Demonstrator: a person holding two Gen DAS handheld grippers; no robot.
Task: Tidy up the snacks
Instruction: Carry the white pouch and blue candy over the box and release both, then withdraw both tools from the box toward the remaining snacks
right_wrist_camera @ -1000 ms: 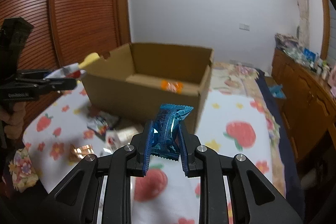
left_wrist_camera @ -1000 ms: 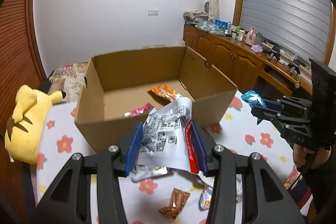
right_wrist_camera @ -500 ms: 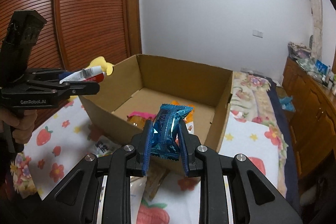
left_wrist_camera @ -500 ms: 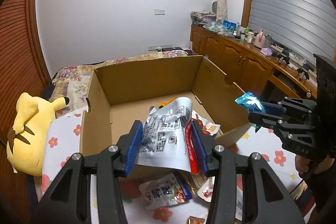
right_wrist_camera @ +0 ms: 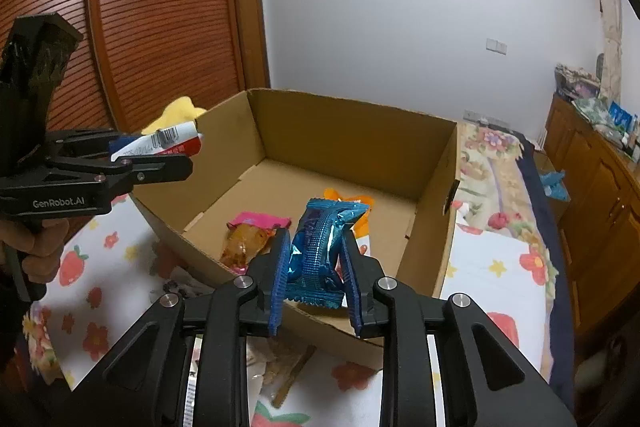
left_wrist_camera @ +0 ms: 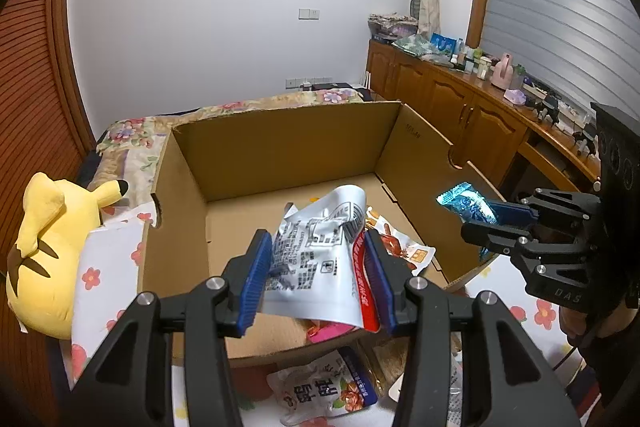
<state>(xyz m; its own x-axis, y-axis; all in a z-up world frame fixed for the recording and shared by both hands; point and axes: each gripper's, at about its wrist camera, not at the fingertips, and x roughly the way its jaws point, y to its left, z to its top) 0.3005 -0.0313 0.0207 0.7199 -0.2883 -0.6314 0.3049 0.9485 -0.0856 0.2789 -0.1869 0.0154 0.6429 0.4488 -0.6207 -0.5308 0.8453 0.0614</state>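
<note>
Left wrist view: the left tool (left_wrist_camera: 318, 277) is clamped on a white printed snack pouch (left_wrist_camera: 316, 259), which hangs over the near part of the open cardboard box (left_wrist_camera: 280, 147). In the same view the right tool (left_wrist_camera: 494, 227) comes in from the right with a blue foil packet (left_wrist_camera: 466, 205) at the box's right wall. From the right wrist view, the right tool (right_wrist_camera: 316, 281) has the blue packet between its blue pads (right_wrist_camera: 280, 279), above the near wall; its jaws have just been easing apart, though the pads appear to touch the wrapper still, so I judge it gripped for now.

The step in hand looks like dropping both snacks into the box. To do it well, each packet should be clear of the cardboard rim before release, since a light wrapper can catch on a wall and slide out onto the flowered bed cover (right_wrist_camera: 92, 259). The pink-topped snack (right_wrist_camera: 250, 239) and orange packet (right_wrist_camera: 352, 205) already lie on the box floor, leaving bare cardboard toward the far wall. Releasing low would keep the foil from fluttering, and the two tools should stay apart over the box.
</note>
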